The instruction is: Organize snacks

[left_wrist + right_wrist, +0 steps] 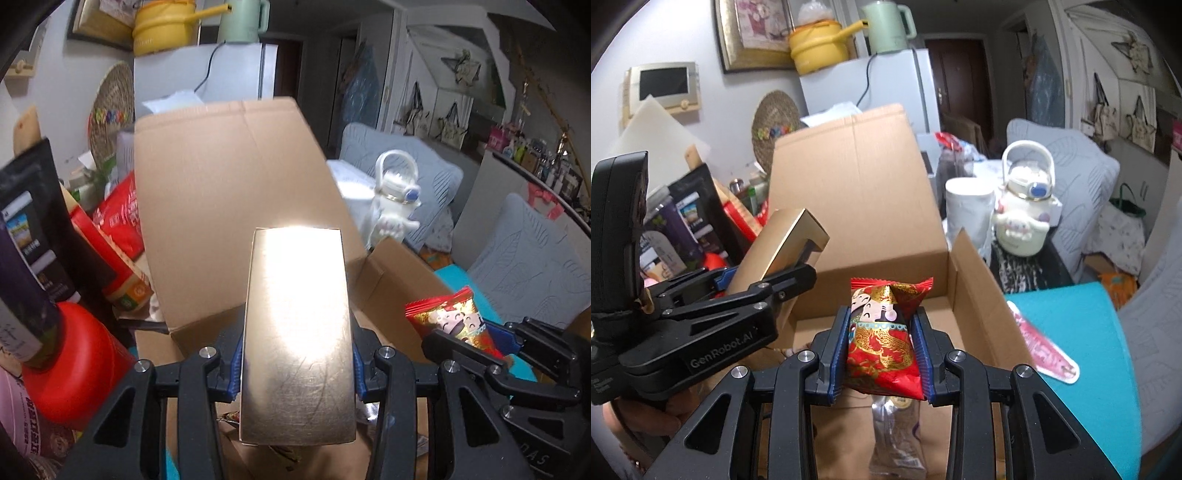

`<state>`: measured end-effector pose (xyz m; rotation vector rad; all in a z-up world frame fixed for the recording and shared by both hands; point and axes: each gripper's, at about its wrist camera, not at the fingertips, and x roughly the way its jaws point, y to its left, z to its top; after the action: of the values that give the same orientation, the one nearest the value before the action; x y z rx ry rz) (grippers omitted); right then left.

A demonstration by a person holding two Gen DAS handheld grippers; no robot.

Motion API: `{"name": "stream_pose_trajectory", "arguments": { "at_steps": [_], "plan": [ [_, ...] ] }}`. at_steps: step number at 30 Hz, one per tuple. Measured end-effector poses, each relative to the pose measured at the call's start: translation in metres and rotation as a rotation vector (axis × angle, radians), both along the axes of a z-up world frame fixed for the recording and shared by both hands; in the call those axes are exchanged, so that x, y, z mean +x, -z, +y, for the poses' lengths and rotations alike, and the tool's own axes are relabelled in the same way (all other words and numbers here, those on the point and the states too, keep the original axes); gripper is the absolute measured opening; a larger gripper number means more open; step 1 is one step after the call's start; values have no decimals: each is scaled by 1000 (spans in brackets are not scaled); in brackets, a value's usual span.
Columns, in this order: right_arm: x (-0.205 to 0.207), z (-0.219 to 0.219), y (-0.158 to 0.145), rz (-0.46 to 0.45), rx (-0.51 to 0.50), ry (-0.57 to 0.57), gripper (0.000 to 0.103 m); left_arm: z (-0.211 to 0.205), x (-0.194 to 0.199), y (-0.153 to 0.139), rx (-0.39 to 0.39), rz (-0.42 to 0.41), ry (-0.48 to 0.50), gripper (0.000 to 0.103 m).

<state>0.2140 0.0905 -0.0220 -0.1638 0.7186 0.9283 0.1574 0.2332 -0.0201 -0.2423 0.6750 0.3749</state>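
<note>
Above the open carton, the left claw clamps a gold box between its pads, and just beside it the right claw pinches a red snack packet at its sides. Bags and a red jar crowd the carton's left side, a white bottle stands to its right, and a pink packet lies on the teal surface. A clear-wrapped snack lies below the right claw, whether inside the carton or on its near flap I cannot tell.
</note>
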Motion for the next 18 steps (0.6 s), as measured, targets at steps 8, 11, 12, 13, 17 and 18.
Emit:
{"name": "stream_pose_trajectory", "arguments": {
  "at_steps": [8,11,12,13,17,18],
  "plan": [
    [19,16,26,50,-91,1,32,6,19,25,-35,102,-6,44],
    [25,20,37,61,-124,6,32,7,25,34,-34,144,-9,44],
    [27,20,40,73,-128,5,32,7,27,37,-36,161,-12,44],
    [30,20,43,99,-121,0,32,9,28,40,-43,173,-14,44],
    [34,22,47,117,-124,-1,33,18,33,53,-96,240,-37,44],
    [34,22,46,114,-128,3,33,20,34,58,-108,264,-44,44]
  ]
}}
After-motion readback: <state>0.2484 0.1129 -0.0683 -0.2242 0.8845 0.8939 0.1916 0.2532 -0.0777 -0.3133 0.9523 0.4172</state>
